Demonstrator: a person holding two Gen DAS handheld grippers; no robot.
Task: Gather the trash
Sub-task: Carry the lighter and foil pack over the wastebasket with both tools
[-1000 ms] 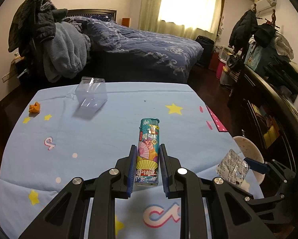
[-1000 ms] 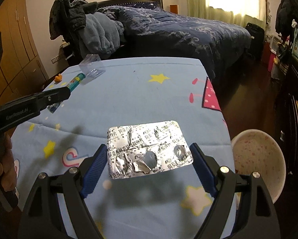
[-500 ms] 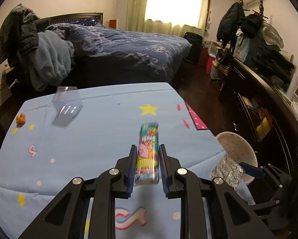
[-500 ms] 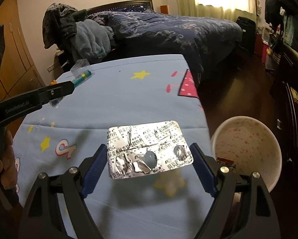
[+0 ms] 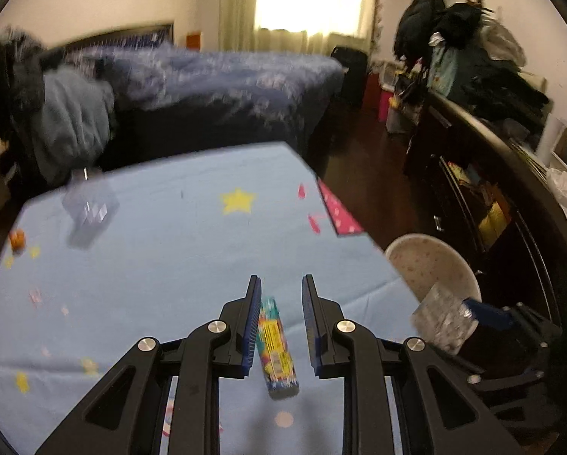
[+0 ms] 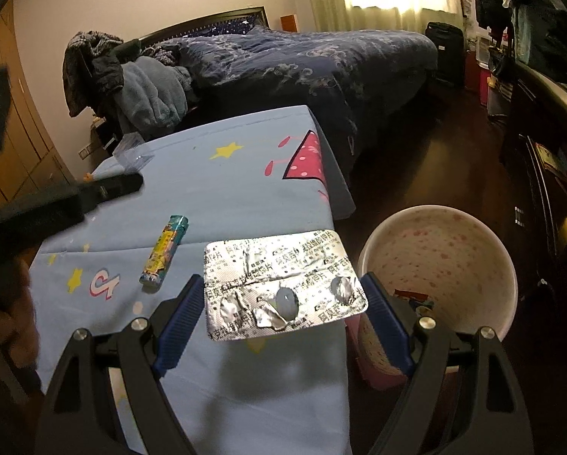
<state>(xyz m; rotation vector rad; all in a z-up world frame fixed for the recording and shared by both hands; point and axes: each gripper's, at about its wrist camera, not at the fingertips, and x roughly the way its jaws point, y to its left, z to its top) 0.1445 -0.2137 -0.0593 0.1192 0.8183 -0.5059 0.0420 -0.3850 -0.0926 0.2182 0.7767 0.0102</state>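
A colourful lighter (image 5: 278,349) (image 6: 164,256) lies loose on the blue tablecloth (image 5: 151,265), tilted, beneath my left gripper (image 5: 281,284). The jaws stand a little apart and do not touch it. In the right wrist view one left finger (image 6: 113,185) hovers well behind the lighter. My right gripper (image 6: 283,292) is shut on a used silver blister pack (image 6: 279,284) (image 5: 439,322), held flat over the table's right edge. A white speckled bin (image 6: 435,258) (image 5: 427,265) stands on the floor just right of it, with some scraps inside.
A clear plastic box (image 5: 90,208) (image 6: 133,151) and a small orange scrap (image 5: 17,238) lie at the table's far left. Behind it is a bed with dark bedding (image 6: 302,60). A dark cabinet (image 5: 492,189) runs along the right, beyond the bin.
The lighter has slipped out of my left gripper and now lies on the cloth. Both grippers have swung right towards the bin; the blister pack is still held.
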